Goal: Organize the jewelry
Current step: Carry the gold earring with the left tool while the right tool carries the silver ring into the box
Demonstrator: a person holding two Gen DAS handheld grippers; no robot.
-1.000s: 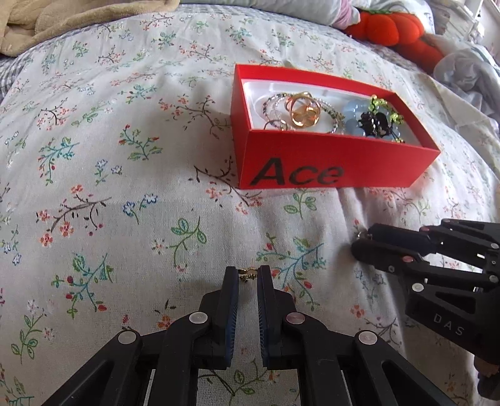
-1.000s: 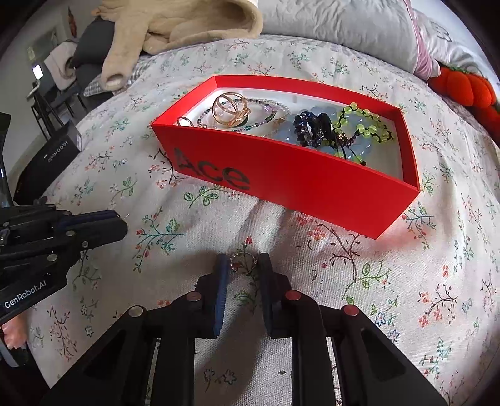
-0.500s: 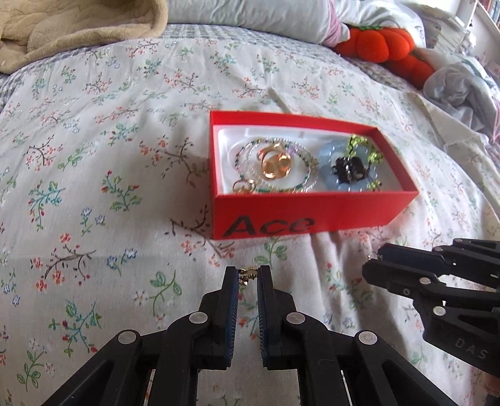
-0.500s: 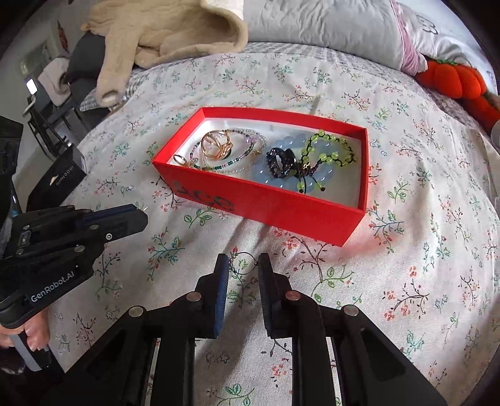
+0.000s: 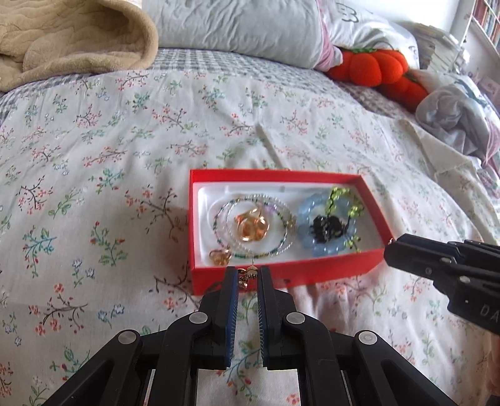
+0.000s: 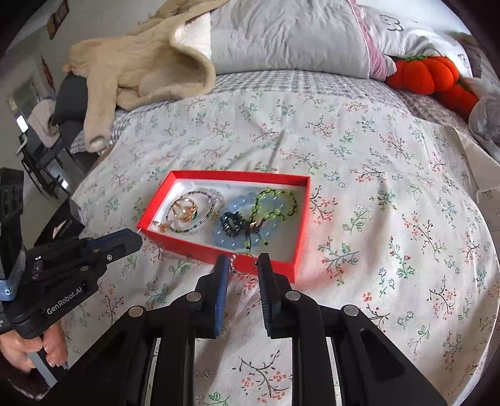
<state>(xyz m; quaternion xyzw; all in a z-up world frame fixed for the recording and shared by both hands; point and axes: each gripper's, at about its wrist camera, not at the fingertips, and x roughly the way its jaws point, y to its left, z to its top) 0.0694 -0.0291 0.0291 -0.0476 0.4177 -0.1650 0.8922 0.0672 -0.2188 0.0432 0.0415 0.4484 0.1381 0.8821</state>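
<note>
A red box [image 5: 281, 274] lies on the floral bedspread and holds bead bracelets, gold rings and a black hair tie; it also shows in the right wrist view [image 6: 218, 248]. My left gripper [image 5: 247, 274] is shut on a small gold earring [image 5: 245, 276], held above the bed just before the box's near wall. My right gripper [image 6: 243, 264] is shut on a thin hoop earring with small beads [image 6: 245, 265], held above the bed at the box's near corner. The right gripper shows in the left wrist view [image 5: 443, 265], and the left gripper in the right wrist view [image 6: 134, 240].
A beige blanket [image 6: 140, 68] and grey pillows [image 5: 237, 28] lie at the head of the bed. Orange pumpkin plushes [image 5: 372, 65] and crumpled clothes [image 5: 453, 115] sit at the far right. The bed edge drops off at the left in the right wrist view.
Both grippers have lifted up and back from the bedspread with their earrings. The box now looks smaller and lower in both views.
</note>
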